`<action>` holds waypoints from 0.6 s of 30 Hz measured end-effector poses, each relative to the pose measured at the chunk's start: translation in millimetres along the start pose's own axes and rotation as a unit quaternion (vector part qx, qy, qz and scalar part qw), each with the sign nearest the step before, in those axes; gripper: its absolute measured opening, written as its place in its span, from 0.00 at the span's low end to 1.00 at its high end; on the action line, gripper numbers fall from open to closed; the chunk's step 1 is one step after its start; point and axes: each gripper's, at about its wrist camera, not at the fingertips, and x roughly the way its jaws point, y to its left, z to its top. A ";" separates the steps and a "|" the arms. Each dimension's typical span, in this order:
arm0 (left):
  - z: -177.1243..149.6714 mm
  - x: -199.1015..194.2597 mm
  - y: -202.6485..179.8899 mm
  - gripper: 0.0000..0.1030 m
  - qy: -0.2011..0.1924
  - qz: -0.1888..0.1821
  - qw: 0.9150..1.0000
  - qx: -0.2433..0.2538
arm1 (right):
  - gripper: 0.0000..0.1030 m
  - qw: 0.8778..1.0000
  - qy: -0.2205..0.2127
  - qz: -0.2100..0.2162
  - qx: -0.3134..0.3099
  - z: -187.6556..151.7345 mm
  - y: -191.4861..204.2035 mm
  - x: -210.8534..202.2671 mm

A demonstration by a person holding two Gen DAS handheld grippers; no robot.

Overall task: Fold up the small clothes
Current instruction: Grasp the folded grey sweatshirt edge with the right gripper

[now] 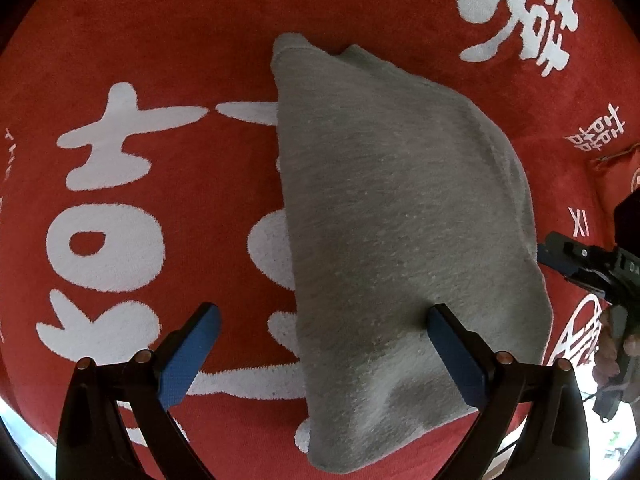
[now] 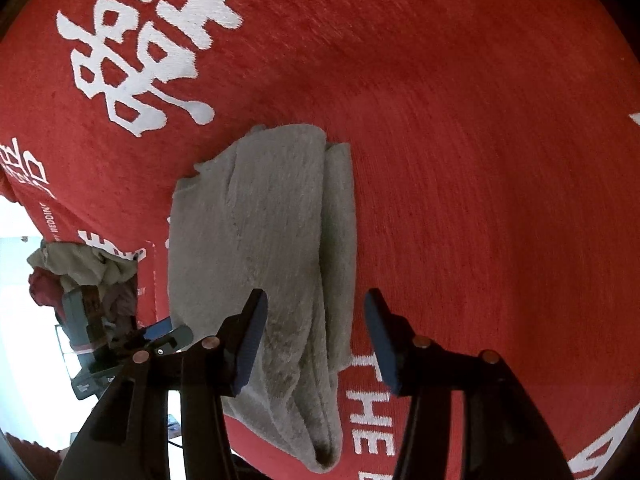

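A small grey garment (image 1: 400, 208) lies folded into a long strip on the red blanket (image 1: 180, 32). My left gripper (image 1: 322, 320) hangs open above its near end, pointing steeply down. Its left fingertip (image 1: 208, 320) is over the blanket and its right fingertip (image 1: 438, 320) is over the grey cloth, with nothing gripped. In the right wrist view the same garment (image 2: 260, 220) shows layered folds along its right side. My right gripper (image 2: 316, 304) stands open over that folded edge, and its pads do not press on the cloth.
The red blanket (image 2: 480, 120) carries large white characters (image 2: 148, 48) and letters. A pile of other clothes (image 2: 80, 268) sits past the blanket's edge at the left of the right wrist view. The right gripper's body (image 1: 588, 268) and a hand show at the right edge of the left wrist view.
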 end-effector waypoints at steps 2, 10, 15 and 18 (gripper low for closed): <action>0.7 0.0 -1.6 1.00 0.001 -0.008 1.000 0.008 | 0.53 1.000 0.007 0.008 0.004 2.7 -2.5 3.8; 5.5 6.7 -1.9 1.00 0.009 -0.079 0.996 0.044 | 0.53 0.999 0.028 0.029 0.010 14.8 -14.0 14.1; 4.9 19.2 -9.4 1.00 0.026 -0.123 0.990 0.059 | 0.53 0.997 0.054 0.053 0.008 19.0 -20.9 26.7; 7.5 26.2 -10.5 1.00 0.035 -0.146 0.987 0.058 | 0.53 0.995 0.062 0.084 0.009 22.4 -23.8 33.5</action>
